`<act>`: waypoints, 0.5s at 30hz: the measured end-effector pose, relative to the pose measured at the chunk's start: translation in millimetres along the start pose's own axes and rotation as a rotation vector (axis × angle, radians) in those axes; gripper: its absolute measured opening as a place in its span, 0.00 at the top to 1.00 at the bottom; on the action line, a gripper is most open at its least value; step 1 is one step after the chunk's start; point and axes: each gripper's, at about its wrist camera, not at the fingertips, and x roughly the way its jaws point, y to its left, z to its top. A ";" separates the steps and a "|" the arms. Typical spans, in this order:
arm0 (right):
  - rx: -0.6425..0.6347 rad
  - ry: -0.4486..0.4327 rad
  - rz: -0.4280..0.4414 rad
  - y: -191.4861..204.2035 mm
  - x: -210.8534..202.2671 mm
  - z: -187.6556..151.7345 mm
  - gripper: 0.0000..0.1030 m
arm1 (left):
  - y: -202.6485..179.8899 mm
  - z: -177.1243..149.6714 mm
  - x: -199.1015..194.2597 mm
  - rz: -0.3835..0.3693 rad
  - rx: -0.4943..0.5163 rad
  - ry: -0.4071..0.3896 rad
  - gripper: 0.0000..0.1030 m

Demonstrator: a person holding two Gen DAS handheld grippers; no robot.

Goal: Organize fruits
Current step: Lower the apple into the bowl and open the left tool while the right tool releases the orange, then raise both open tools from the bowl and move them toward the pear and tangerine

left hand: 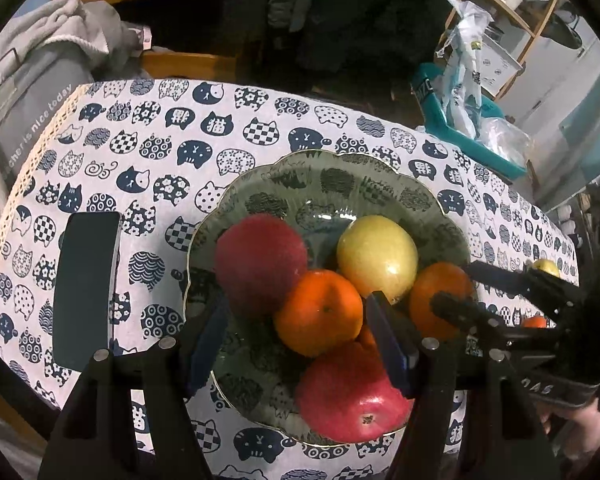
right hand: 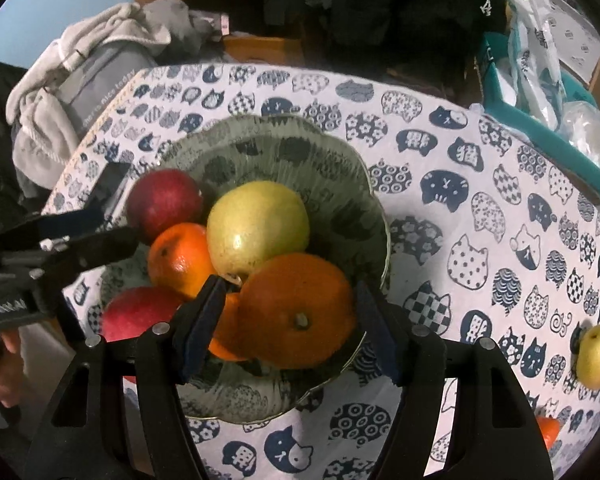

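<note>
A scalloped, gold-rimmed green glass bowl (left hand: 384,178) stands on a round table under a white tablecloth printed with navy cat heads (left hand: 147,152). Piled in it are a dark red apple (left hand: 259,258) at the far left, a smooth yellow-green apple (left hand: 376,258) beside it to the right, a glossy orange mandarin (left hand: 320,312) in front of these two, a brighter red apple (left hand: 348,396) nearest, and a big dimpled orange (right hand: 295,308) with its stem scar showing, at the right.

The left gripper (left hand: 300,344) hangs over the bowl, jaws apart and gripping nothing, with the mandarin and the red apples seen between its blue pads.

The right gripper (right hand: 287,328) straddles the big orange; its pads stand just clear of the skin on both sides, so it is not clamped.

Outside the bowl, a small yellow apple (right hand: 596,354) lies on the cloth well to the right, with another orange fruit (right hand: 548,432) nearer, at the edge. A dark phone (left hand: 85,288) lies left of the bowl.
</note>
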 end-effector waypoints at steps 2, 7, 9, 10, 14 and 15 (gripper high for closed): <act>0.005 -0.024 0.004 0.7 -9.6 2.8 0.33 | -3.2 0.3 -5.2 -0.010 0.003 -0.008 0.32; 0.002 -0.094 -0.023 -0.3 -40.0 9.5 0.33 | -16.3 1.8 -21.9 -0.030 0.029 -0.043 0.31; -0.002 -0.123 -0.034 -1.2 -53.5 11.6 0.33 | -23.9 1.9 -31.5 -0.042 0.046 -0.064 0.31; -0.004 -0.133 -0.038 -1.9 -58.1 12.1 0.33 | -26.7 2.0 -35.7 -0.046 0.054 -0.073 0.31; -0.023 -0.198 -0.070 -0.9 -86.1 14.3 0.33 | -38.3 2.3 -51.4 -0.063 0.081 -0.107 0.30; -0.026 -0.211 -0.077 -1.3 -92.3 13.9 0.33 | -40.6 2.5 -54.6 -0.069 0.085 -0.113 0.29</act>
